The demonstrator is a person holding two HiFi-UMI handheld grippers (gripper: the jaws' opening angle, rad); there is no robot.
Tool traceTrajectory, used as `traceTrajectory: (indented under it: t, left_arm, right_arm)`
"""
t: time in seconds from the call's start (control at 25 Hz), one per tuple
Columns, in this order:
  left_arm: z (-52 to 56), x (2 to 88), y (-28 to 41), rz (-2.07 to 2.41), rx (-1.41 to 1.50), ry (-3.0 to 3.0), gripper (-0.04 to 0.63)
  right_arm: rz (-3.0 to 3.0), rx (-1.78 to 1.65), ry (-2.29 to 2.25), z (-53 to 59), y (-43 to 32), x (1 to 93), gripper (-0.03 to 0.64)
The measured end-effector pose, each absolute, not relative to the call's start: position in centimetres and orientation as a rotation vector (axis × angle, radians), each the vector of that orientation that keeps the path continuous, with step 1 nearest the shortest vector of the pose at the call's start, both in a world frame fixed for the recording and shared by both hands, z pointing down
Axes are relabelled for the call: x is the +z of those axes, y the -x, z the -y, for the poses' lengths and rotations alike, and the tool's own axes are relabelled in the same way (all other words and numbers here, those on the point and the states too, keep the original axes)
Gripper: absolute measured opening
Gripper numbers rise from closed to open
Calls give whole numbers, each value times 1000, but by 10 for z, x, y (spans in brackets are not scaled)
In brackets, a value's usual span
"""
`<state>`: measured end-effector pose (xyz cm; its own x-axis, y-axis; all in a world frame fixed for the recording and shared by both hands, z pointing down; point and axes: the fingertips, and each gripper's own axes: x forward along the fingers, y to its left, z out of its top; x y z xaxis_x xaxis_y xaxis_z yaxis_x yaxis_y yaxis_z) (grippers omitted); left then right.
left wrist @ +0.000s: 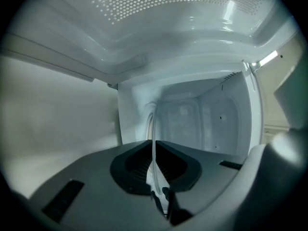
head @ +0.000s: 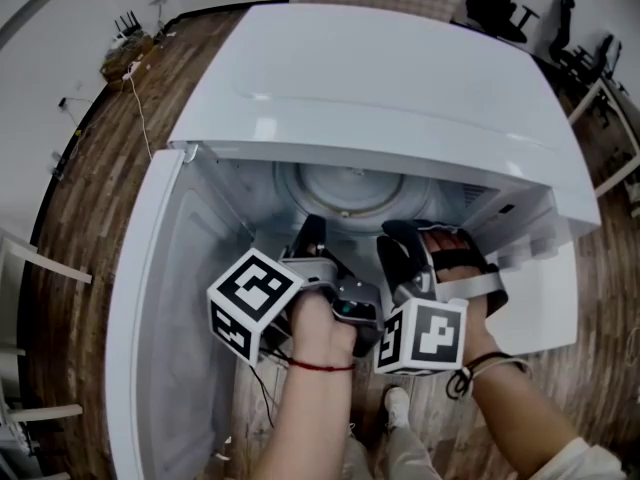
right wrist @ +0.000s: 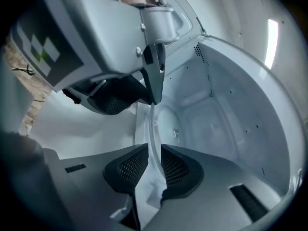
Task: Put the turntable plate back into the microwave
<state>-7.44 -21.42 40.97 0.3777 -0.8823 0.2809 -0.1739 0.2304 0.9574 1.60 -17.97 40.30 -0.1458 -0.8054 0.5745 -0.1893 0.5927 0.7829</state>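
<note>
The white microwave (head: 380, 78) stands with its door (head: 150, 298) swung open to the left. The clear glass turntable plate (head: 350, 190) is inside the cavity, tilted on edge in both gripper views. My left gripper (head: 312, 230) reaches into the opening and is shut on the plate's thin rim (left wrist: 153, 129); its pads (left wrist: 139, 165) meet on the glass. My right gripper (head: 400, 238) is close beside it at the cavity mouth. Its jaws (right wrist: 154, 160) straddle the plate (right wrist: 166, 124) with a small gap on each side. The left gripper (right wrist: 153, 100) shows just above them.
The cavity's side walls and perforated ceiling (left wrist: 183, 4) close in around both grippers. The microwave sits above a wooden floor (head: 90, 198). Cables (head: 135, 63) lie at the back left, office chairs (head: 505, 3) at the back right. The person's shoe (head: 397, 403) is below.
</note>
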Motion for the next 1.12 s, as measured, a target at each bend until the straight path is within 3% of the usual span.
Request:
traceTrajectory:
  t: [0.2, 0.8, 1.12]
  left_arm:
    - [217, 410, 77, 1115, -642, -1278, 21]
    - [144, 360, 73, 1042, -289, -1737, 25]
    - [168, 349, 45, 1061, -189, -2022, 23]
  right_arm:
    - [1654, -643, -797, 185, -13, 409, 66]
    - [1686, -643, -776, 187, -8, 410, 63]
    - [1702, -648, -780, 186, -7, 414, 63]
